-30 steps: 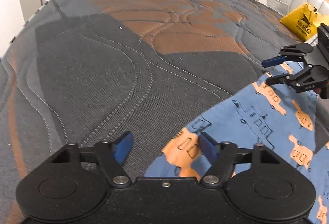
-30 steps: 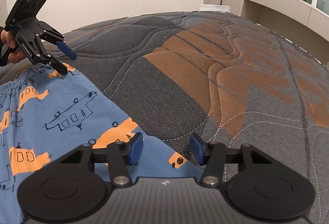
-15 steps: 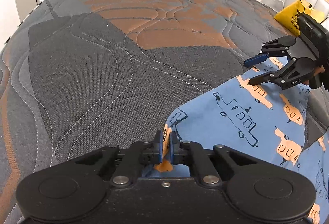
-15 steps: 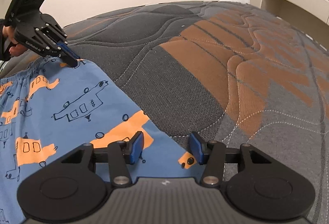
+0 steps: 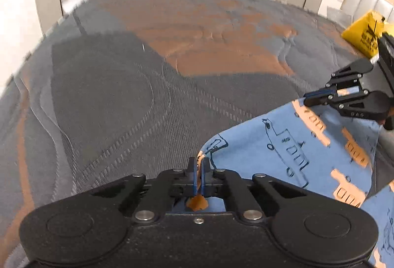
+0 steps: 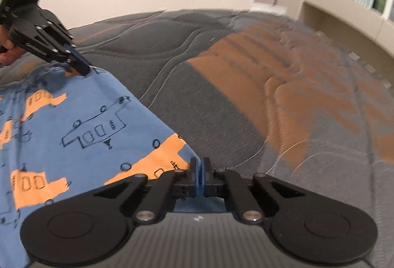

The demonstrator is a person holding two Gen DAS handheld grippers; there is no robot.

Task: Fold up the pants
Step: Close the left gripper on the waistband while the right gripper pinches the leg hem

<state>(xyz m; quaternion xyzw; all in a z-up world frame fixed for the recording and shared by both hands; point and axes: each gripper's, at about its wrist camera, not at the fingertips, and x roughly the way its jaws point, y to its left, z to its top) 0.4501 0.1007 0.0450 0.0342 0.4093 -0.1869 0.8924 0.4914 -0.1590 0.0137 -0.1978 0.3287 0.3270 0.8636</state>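
Now both corners are pinched: the left claw (image 5: 199, 178) and the right claw (image 6: 200, 178), its jaws just closing, each clamp an edge of the blue pants (image 5: 283, 144) on the bed (image 5: 123, 95), so lifting together and carrying the fabric over comes next.

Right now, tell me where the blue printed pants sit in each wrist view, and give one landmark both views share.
Left wrist view: the pants fill the lower right, one edge pinched in the left gripper.
Right wrist view: the pants fill the lower left, their edge clamped in the right gripper.
Shared landmark: the grey and orange quilted mattress under them.
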